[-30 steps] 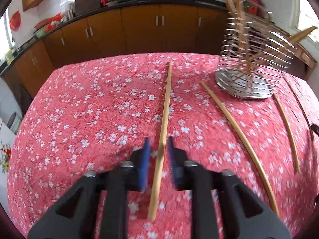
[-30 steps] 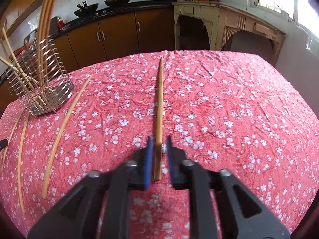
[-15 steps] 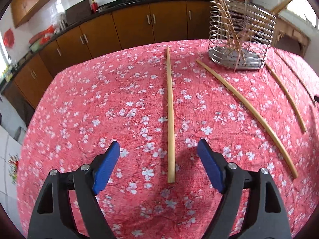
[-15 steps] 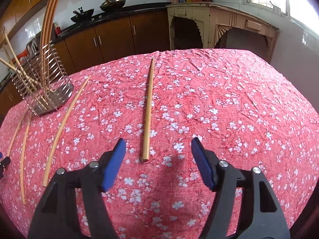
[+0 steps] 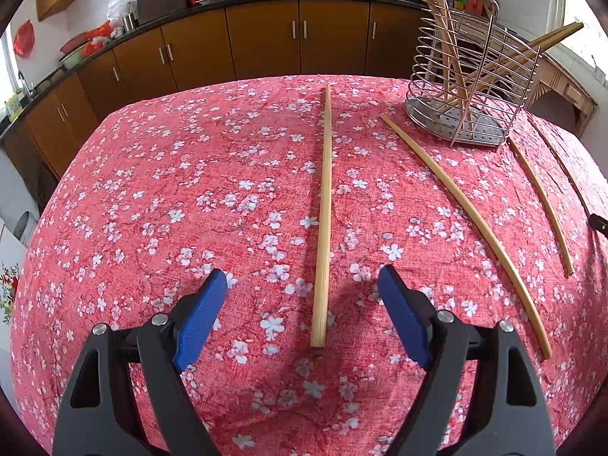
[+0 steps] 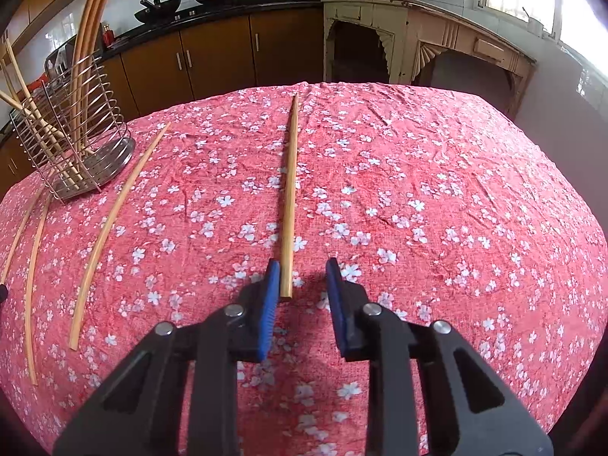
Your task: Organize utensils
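Note:
A long wooden chopstick (image 5: 325, 205) lies on the red flowered tablecloth (image 5: 190, 190), its near end between the blue pads of my open, empty left gripper (image 5: 302, 285). In the right wrist view another chopstick (image 6: 288, 193) lies ahead; its near end sits between the jaws of my right gripper (image 6: 302, 266), which is partly open and not clamped on it. A wire utensil holder (image 5: 471, 87) with several chopsticks stands at the back right in the left wrist view, and it also shows at the left in the right wrist view (image 6: 76, 144).
More loose chopsticks lie on the cloth: one curved-looking stick (image 5: 467, 224) and a thinner one (image 5: 543, 205) right of the left gripper; in the right wrist view one (image 6: 114, 228) and two thin ones (image 6: 32, 277) at left. Brown kitchen cabinets (image 5: 266, 38) stand behind the table.
Both grippers were shut on their chopsticks a second ago, then opened wide and drew back, leaving the sticks on the cloth. The right gripper has since narrowed and moved forward around its stick's end.

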Available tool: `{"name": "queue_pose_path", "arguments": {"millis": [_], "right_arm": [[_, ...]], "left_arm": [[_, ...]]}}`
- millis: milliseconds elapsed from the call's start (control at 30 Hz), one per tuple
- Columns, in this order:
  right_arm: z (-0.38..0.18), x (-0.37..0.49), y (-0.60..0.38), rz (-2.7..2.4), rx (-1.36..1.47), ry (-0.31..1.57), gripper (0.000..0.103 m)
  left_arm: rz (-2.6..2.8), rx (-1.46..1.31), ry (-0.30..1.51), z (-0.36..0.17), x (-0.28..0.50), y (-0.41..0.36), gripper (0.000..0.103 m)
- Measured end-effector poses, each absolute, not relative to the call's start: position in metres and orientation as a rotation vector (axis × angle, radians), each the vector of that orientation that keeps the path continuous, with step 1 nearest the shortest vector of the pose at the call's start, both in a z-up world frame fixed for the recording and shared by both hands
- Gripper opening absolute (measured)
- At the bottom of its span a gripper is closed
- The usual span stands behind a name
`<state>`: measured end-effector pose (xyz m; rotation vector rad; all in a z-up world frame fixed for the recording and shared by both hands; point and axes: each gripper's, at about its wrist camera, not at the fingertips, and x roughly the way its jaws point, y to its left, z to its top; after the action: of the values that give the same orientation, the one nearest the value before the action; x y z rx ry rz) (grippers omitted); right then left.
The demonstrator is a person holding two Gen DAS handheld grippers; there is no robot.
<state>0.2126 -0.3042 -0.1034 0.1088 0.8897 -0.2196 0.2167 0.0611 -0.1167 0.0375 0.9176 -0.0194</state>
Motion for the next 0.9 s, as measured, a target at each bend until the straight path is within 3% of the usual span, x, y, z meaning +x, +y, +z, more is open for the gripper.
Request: {"name": "queue_pose_path", "arguments": {"millis": [433,500,667,733,833,900], "right_arm": [[-0.103,0.213,-0.304,-0.211,0.127,0.889,0.026],[-0.103,0.213,-0.305,-0.209,0.131,0.889,0.026],[-0.103,0.212,-0.305,-0.210,0.116,0.892,0.025],[-0.103,0.211,-0.302,-0.207,0.100,0.894,0.020],[-0.103,0.210,-0.297,-0.212,0.078,0.895,0.008],[-0.103,0.209,-0.298,-0.211,0.082,0.893,0.008]], "left_arm": [[-0.022,0.039,0.918,-0.116,0.217,0.060,0.080],[-0.033,0.049,0.908,-0.115,0.216,0.058,0.067],[-0.049,0.100,0.896,-0.112,0.207,0.048,0.058],[-0.060,0.102,0.893,-0.111,0.204,0.046,0.053],[-0.079,0.098,0.890,-0.110,0.201,0.041,0.034],[-0.087,0.123,0.884,-0.109,0.199,0.034,0.010]]}}
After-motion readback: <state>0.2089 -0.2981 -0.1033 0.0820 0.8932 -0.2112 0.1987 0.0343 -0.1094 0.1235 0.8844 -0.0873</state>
